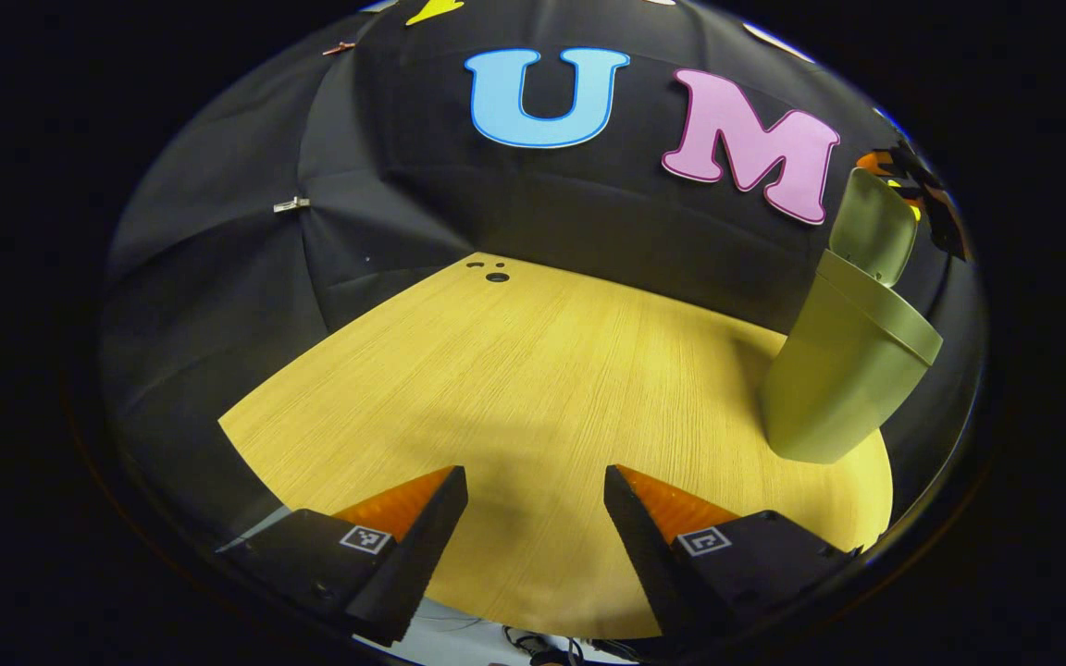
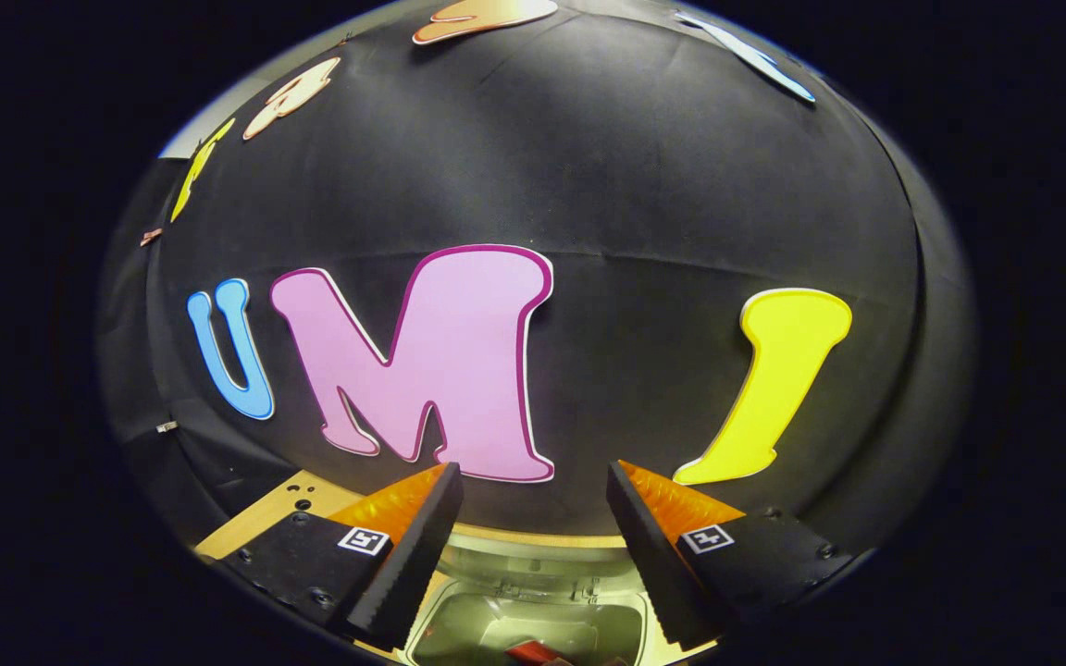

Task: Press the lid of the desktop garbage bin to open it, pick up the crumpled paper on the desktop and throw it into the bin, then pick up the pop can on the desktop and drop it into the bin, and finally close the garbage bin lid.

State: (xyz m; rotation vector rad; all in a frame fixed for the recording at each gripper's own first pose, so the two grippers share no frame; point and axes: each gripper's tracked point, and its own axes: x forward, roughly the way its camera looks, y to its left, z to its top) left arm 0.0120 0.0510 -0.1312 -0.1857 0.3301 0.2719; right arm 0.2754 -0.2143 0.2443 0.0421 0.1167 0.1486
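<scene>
With both grippers, left (image 1: pixel 536 518) and right (image 2: pixel 533 513), spread wide and empty, the right hung over the bin (image 1: pixel 843 370), whose raised lid (image 1: pixel 873 227) risked being knocked askew.

The left gripper view is riding low over the near edge of the wooden table (image 1: pixel 533 370), looking forward and slightly down across the tabletop toward the far cloth wall (image 1: pixel 403 185). The green garbage bin (image 1: pixel 843 370), lid raised, is standing at the right of that view, some way off. The right gripper view is sitting right above the bin's open mouth (image 2: pixel 533 620), close to it, facing mostly level at the cloth wall (image 2: pixel 588 166), with a corner of the table (image 2: pixel 283 504) showing at lower left. Both views are sharing the bin, the table's far corner with its small holes (image 1: pixel 496 273), and the same stretch of wall.
</scene>
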